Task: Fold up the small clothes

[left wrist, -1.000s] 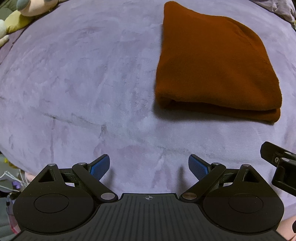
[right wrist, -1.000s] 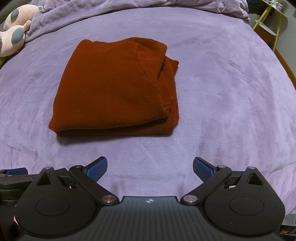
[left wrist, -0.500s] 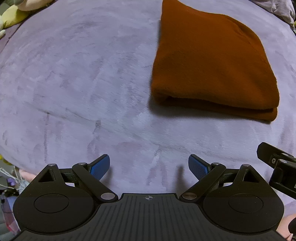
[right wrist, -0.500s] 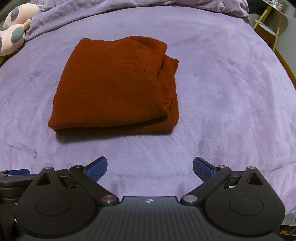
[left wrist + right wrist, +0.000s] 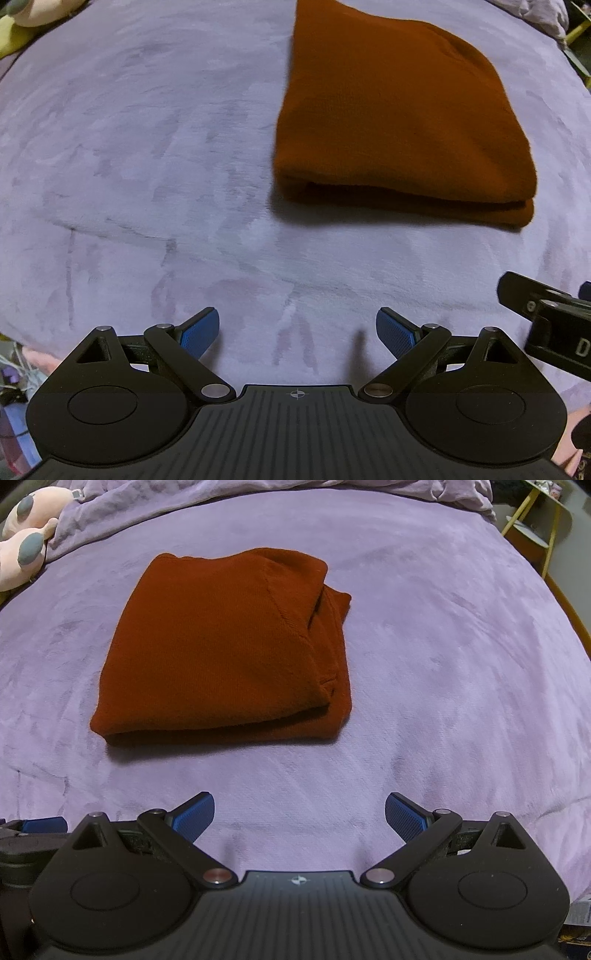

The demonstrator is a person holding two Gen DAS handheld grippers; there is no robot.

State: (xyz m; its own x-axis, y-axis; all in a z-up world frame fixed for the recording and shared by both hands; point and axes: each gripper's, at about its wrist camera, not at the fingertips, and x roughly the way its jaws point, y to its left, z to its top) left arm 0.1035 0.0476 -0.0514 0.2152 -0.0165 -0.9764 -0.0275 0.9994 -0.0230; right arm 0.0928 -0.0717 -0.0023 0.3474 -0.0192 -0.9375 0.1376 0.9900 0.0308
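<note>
A rust-brown knit garment [image 5: 229, 653] lies folded into a thick rectangle on the purple bedspread [image 5: 443, 664]. It also shows in the left wrist view [image 5: 399, 122], up and to the right. My left gripper [image 5: 297, 330] is open and empty, low over the bedspread [image 5: 147, 166], short of the garment's near left corner. My right gripper [image 5: 299, 812] is open and empty, a little short of the garment's near folded edge. The right gripper's body [image 5: 550, 325] shows at the right edge of the left wrist view.
A pink plush toy [image 5: 26, 542] lies at the far left of the bed. Bunched purple bedding [image 5: 258, 487] runs along the far edge. A yellow-framed stand [image 5: 535, 528] is off the bed's far right side.
The left wrist view has drifted slightly, so the garment sits a bit lower and more leftward in it. Both grippers stay open and the garment has not moved.
</note>
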